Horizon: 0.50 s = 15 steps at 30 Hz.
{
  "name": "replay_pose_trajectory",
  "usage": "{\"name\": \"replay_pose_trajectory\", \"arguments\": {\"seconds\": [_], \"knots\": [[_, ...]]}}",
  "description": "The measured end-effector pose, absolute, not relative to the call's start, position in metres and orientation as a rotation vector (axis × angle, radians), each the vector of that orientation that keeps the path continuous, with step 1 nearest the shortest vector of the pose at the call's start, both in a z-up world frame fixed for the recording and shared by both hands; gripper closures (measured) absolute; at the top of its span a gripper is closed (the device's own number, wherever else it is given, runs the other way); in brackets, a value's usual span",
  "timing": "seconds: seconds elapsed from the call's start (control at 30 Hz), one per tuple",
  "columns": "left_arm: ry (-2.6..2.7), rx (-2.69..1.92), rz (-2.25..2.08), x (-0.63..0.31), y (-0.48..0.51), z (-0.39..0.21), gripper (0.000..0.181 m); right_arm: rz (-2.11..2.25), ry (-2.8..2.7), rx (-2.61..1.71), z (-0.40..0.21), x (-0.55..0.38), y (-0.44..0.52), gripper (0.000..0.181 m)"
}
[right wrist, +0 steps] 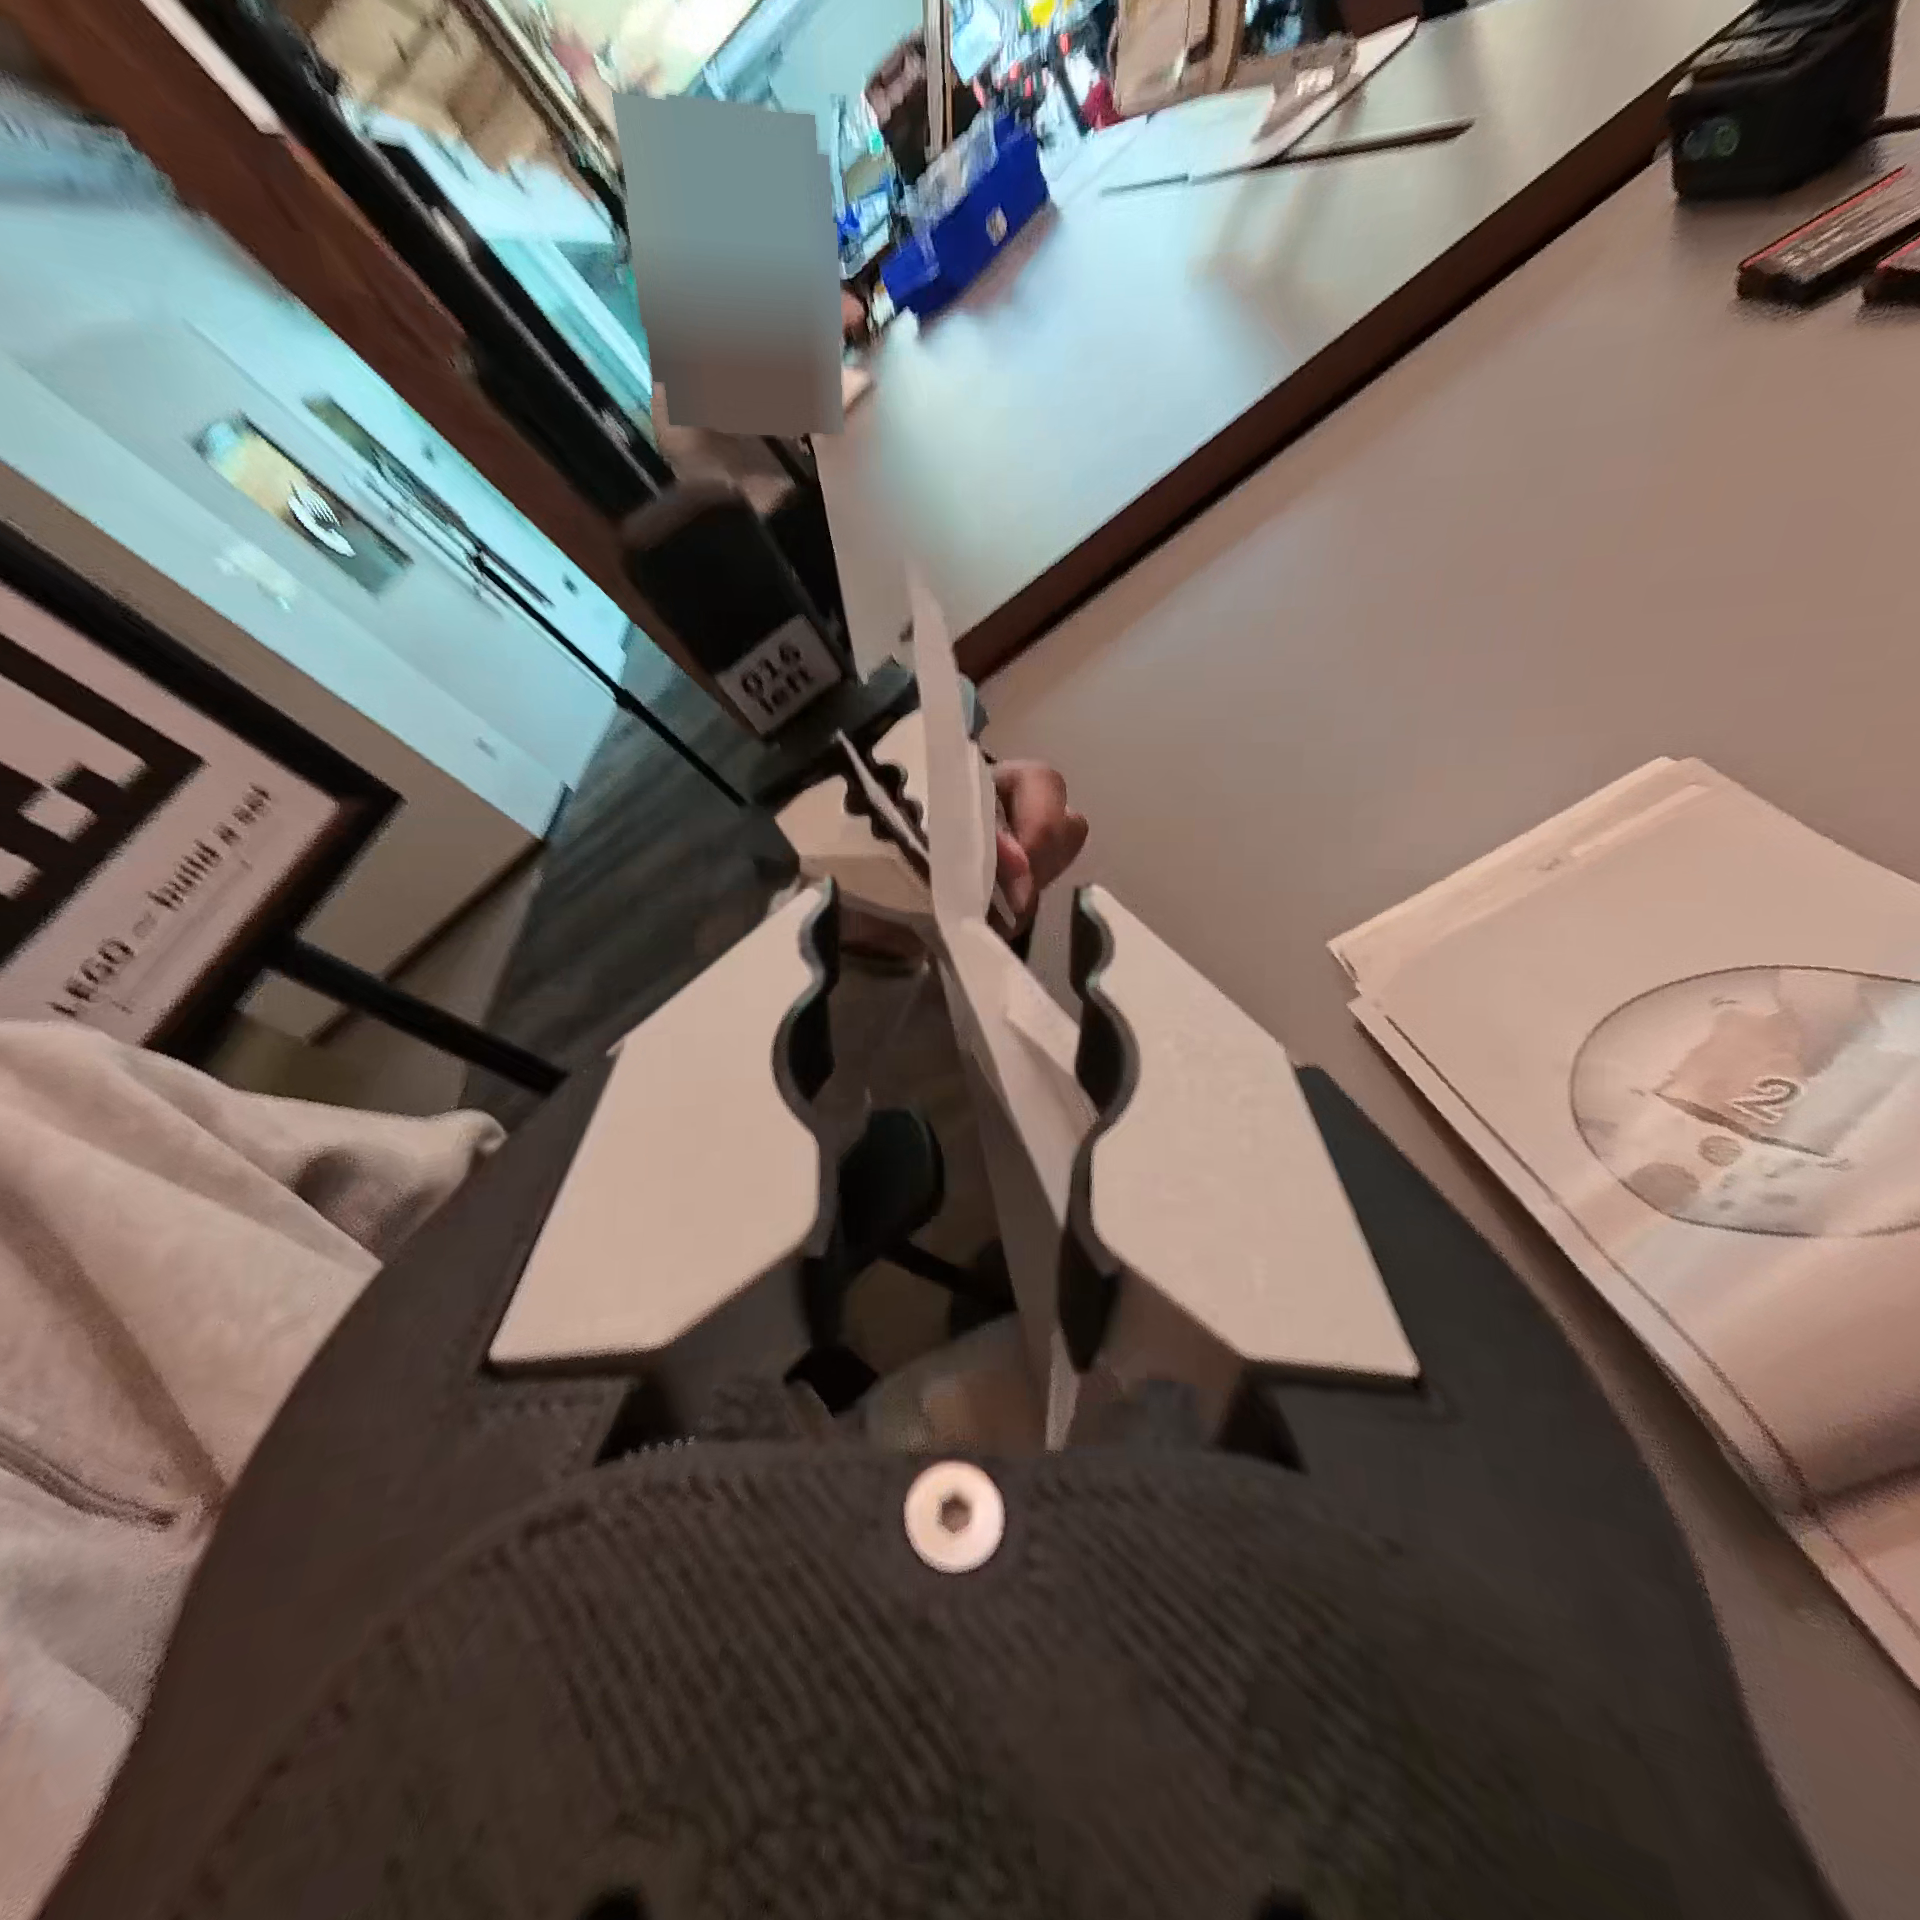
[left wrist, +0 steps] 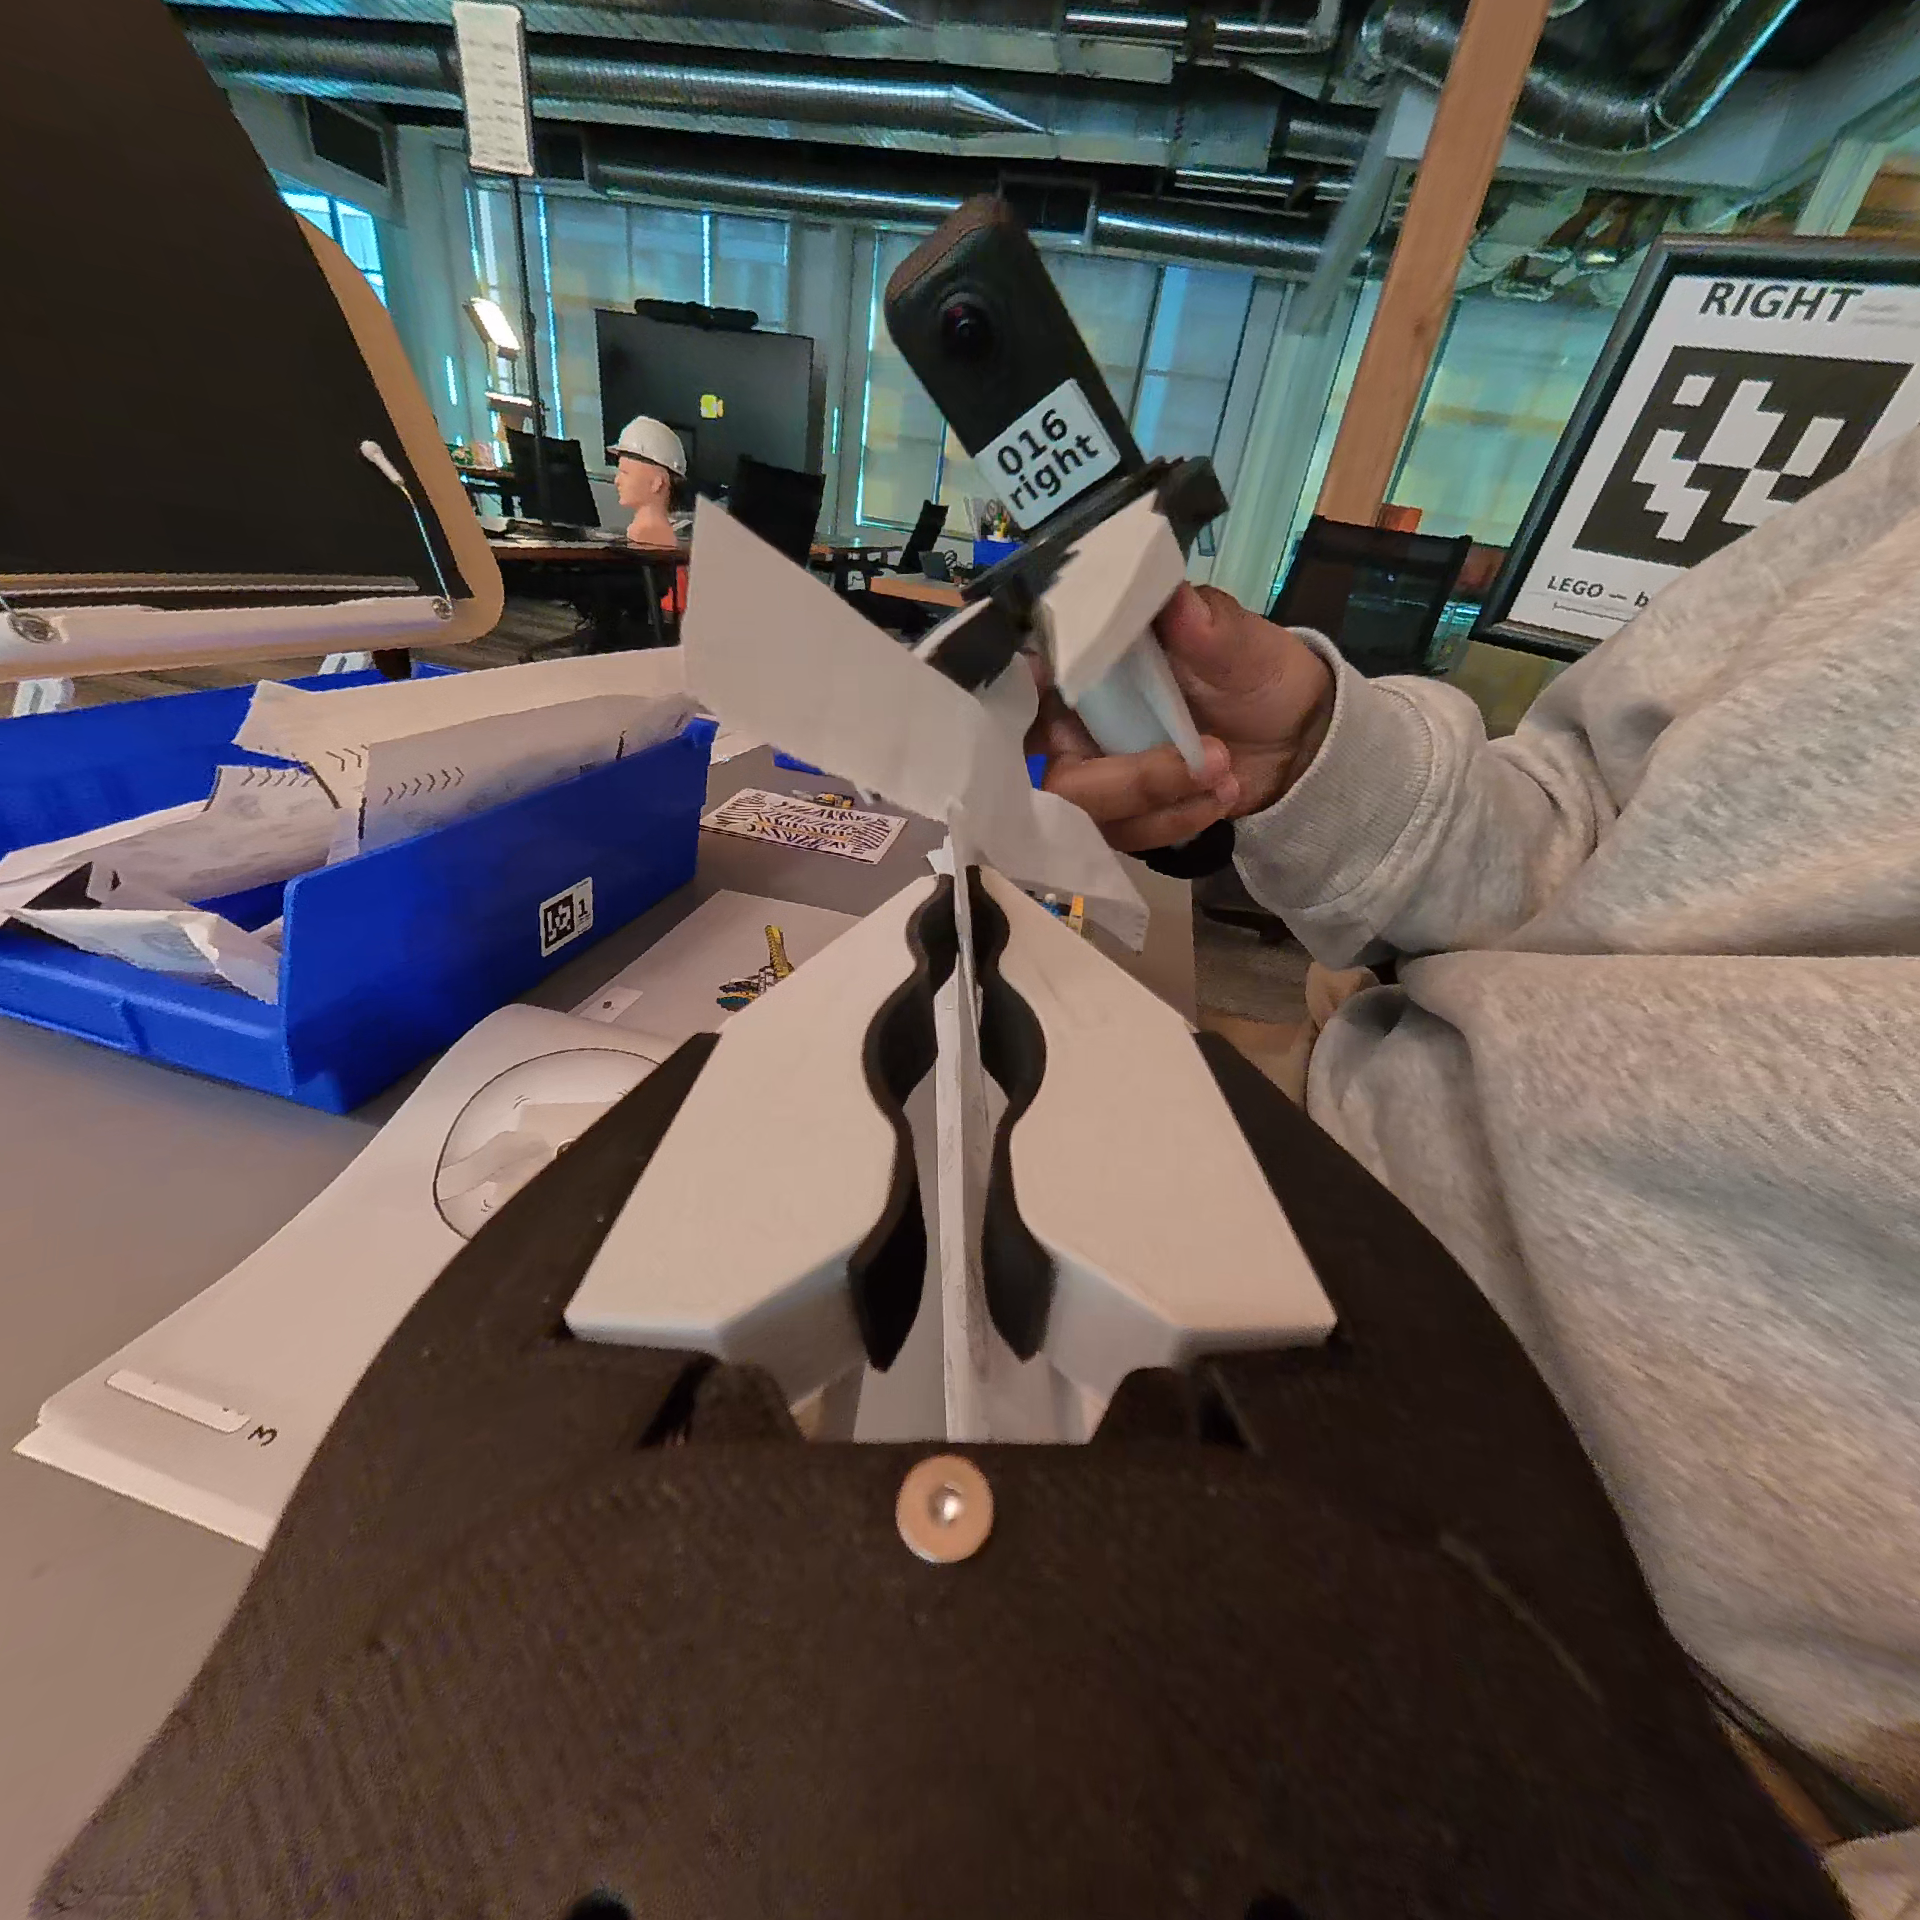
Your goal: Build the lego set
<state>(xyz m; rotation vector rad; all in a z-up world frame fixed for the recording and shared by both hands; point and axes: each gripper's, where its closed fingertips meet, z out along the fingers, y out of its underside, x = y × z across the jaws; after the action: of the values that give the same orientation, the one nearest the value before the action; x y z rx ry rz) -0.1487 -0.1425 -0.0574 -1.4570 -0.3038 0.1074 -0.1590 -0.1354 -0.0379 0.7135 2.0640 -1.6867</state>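
Note:
My left gripper [left wrist: 961, 888] is shut on a torn white paper bag [left wrist: 831, 675], whose edge runs down between its pads. The bag flares out above the fingertips, up off the table. My right gripper [right wrist: 954, 914] is open; the same bag [right wrist: 1023, 1091] passes between its fingers and leans against the right finger [right wrist: 1195, 1143]. In the left wrist view a hand holds the right gripper, whose white finger [left wrist: 1117, 613] sits just behind the bag. In the right wrist view the left gripper [right wrist: 899, 831] pinches the bag's far end.
A blue bin [left wrist: 468, 935] holding torn paper bags stands at the left. A stack of sealed white bags [left wrist: 312, 1299] lies on the grey table, also in the right wrist view [right wrist: 1662, 1091]. A sticker sheet [left wrist: 805, 826] and small built pieces [left wrist: 769, 966] lie beyond. My left and right fingertips are right by each other.

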Motion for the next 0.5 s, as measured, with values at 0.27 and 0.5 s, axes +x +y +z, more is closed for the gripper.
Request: {"name": "replay_pose_trajectory", "arguments": {"seconds": [0.27,0.5], "knots": [[-0.259,-1.460,0.100,-0.141,-0.142,-0.056,0.181,-1.596,2.261,0.592,-0.052,-0.146,-0.139,0.181],[-0.268,-1.560,0.255,-0.144,-0.144,-0.061,0.151,-1.528,2.066,0.572,-0.049,-0.132,-0.143,0.181]]}}
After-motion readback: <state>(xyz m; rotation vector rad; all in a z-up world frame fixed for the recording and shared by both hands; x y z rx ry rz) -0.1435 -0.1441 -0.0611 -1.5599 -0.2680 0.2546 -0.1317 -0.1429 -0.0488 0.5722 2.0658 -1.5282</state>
